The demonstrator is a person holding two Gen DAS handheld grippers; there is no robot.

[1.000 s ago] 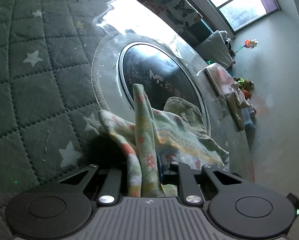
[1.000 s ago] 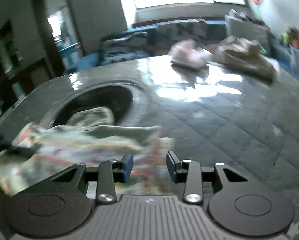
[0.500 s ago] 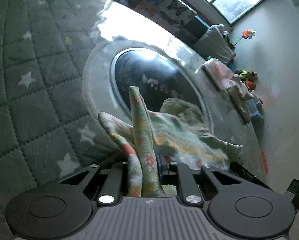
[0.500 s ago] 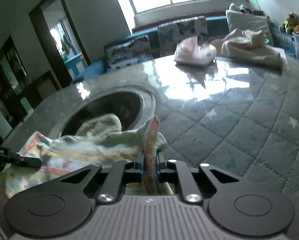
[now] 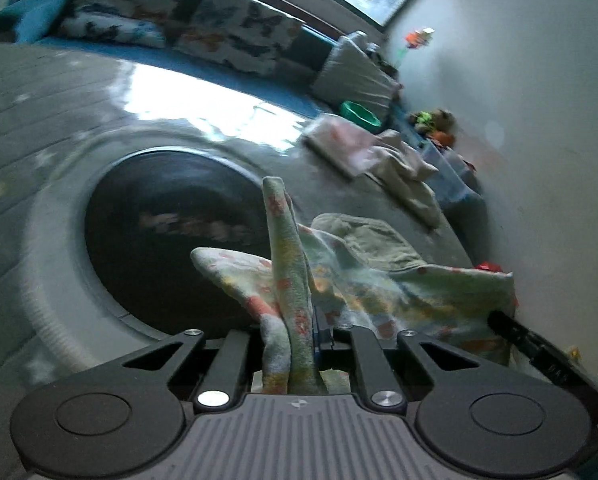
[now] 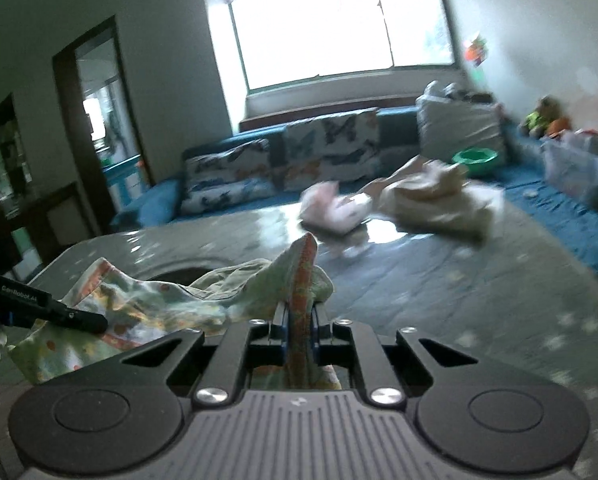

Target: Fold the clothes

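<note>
A pale green garment with orange and yellow flower print hangs between both grippers above the grey quilted mat. My left gripper is shut on one edge of it, a fold sticking up between the fingers. My right gripper is shut on another edge. The garment sags to the left in the right wrist view, where the left gripper's fingertip shows. The right gripper's finger shows at the right of the left wrist view.
A dark round panel lies in the grey star-quilted mat. A folded pink garment and a beige pile lie at the mat's far side. Butterfly cushions, a green bowl and toys are behind.
The right gripper shut on the garment's edge. Both grippers then rose and tilted up, lifting the garment off the mat; more of the room shows.
</note>
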